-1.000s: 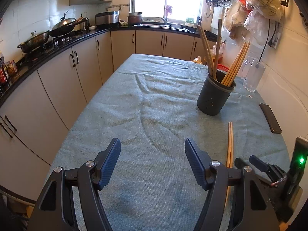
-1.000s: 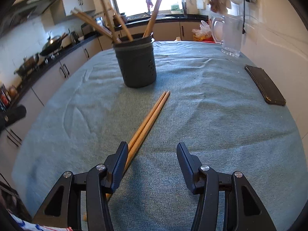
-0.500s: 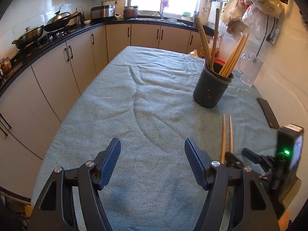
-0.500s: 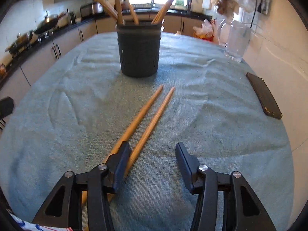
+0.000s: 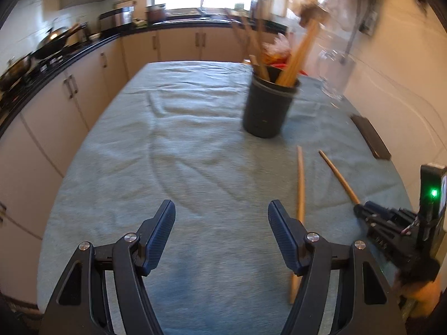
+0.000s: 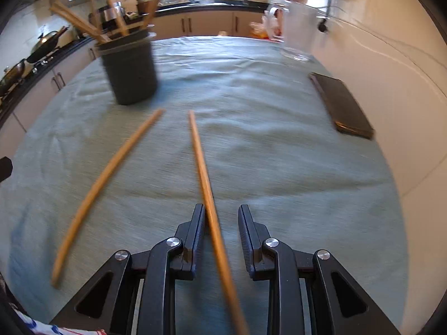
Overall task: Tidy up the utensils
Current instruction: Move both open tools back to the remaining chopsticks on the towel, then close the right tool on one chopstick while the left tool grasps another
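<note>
Chopsticks lie apart on my cloth-covered worktop (image 6: 279,139): one chopstick (image 6: 208,195) runs between my right gripper's (image 6: 220,219) half-closed fingers, touching the left pad, its mate (image 6: 106,176) lies leftward, and my left gripper (image 5: 220,220) gapes empty.

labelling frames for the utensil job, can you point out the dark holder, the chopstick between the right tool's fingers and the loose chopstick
dark holder (image 6: 130,74): right wrist view, front wall of the cup.
chopstick between the fingers (image 6: 201,164): right wrist view, mid shaft ahead of the tool.
loose chopstick (image 6: 107,176): right wrist view, mid shaft, lying on the cloth.
</note>
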`<state>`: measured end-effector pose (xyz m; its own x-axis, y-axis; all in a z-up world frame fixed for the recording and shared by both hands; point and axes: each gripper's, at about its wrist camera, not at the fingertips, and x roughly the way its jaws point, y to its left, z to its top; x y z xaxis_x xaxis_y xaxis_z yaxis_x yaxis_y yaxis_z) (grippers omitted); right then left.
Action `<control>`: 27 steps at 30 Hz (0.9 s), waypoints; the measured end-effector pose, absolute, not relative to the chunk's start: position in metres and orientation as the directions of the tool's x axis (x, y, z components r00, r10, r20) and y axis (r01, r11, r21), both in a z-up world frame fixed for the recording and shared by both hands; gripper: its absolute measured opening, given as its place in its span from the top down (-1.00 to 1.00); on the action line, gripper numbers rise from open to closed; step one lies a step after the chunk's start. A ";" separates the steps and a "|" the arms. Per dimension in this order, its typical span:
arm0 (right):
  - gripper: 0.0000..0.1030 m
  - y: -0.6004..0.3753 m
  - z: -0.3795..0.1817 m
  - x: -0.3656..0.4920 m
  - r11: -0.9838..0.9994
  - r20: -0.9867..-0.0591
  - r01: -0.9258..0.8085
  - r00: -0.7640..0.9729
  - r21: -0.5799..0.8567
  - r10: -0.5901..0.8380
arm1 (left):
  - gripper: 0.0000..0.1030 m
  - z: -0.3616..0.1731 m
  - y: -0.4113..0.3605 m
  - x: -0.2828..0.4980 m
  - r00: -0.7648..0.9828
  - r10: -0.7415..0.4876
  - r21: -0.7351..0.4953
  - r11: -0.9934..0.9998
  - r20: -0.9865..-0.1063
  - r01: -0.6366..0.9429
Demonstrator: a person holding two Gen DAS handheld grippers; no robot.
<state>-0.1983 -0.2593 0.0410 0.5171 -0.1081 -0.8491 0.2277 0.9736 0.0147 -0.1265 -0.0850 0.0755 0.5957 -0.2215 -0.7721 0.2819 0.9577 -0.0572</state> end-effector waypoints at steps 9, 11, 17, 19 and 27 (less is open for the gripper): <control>0.47 -0.293 0.042 -0.180 0.984 -0.876 0.179 0.478 0.021 -0.068 | -0.31 0.057 -0.162 -0.094 0.497 -0.251 -0.001 0.893 -0.831 0.450; 0.47 -0.292 0.042 -0.169 0.990 -0.877 0.140 0.477 0.006 -0.062 | -0.31 0.051 -0.181 -0.084 0.472 -0.249 0.017 0.872 -0.845 0.490; 0.47 -0.294 0.041 -0.136 0.998 -0.882 0.049 0.471 0.038 0.011 | 0.15 0.031 -0.212 -0.062 0.407 -0.244 0.024 0.833 -0.880 0.552; 0.47 -0.294 0.040 -0.128 0.999 -0.883 0.034 0.469 0.042 0.021 | 0.43 0.024 -0.219 -0.058 0.394 -0.227 0.037 0.827 -0.891 0.561; 0.84 -0.302 0.039 -0.113 0.990 -0.881 0.064 0.465 0.129 0.085 | 0.88 0.017 -0.210 -0.049 0.359 -0.236 -0.033 0.871 -0.903 0.490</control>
